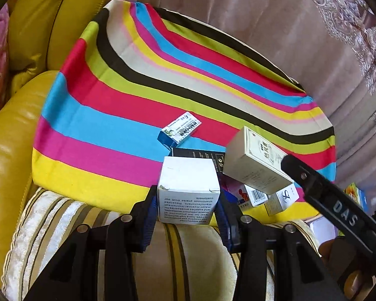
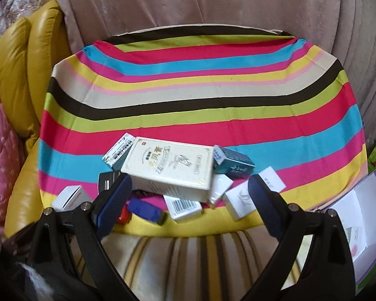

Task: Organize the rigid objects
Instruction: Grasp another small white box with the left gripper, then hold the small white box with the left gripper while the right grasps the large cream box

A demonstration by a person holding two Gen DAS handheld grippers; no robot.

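Observation:
My left gripper (image 1: 186, 209) is shut on a white cube box (image 1: 188, 188) with upside-down print, held over the near edge of the striped cloth (image 1: 137, 100). My right gripper (image 2: 188, 195) is open, its fingers astride a pile of small boxes. On top of the pile lies a large cream box (image 2: 170, 168), which also shows in the left wrist view (image 1: 253, 160). Around it lie a teal box (image 2: 233, 163), a barcode box (image 2: 184, 207), a small white box (image 2: 238, 202), a blue-and-white box (image 1: 179, 130) and a black box (image 1: 200, 155).
The striped cloth covers a round surface. A yellow leather sofa (image 1: 17, 150) is at the left, a pink curtain (image 2: 213, 5) behind. A striped cushion (image 2: 188, 263) lies under the grippers. An open purple-edged box (image 2: 358, 213) sits at the right.

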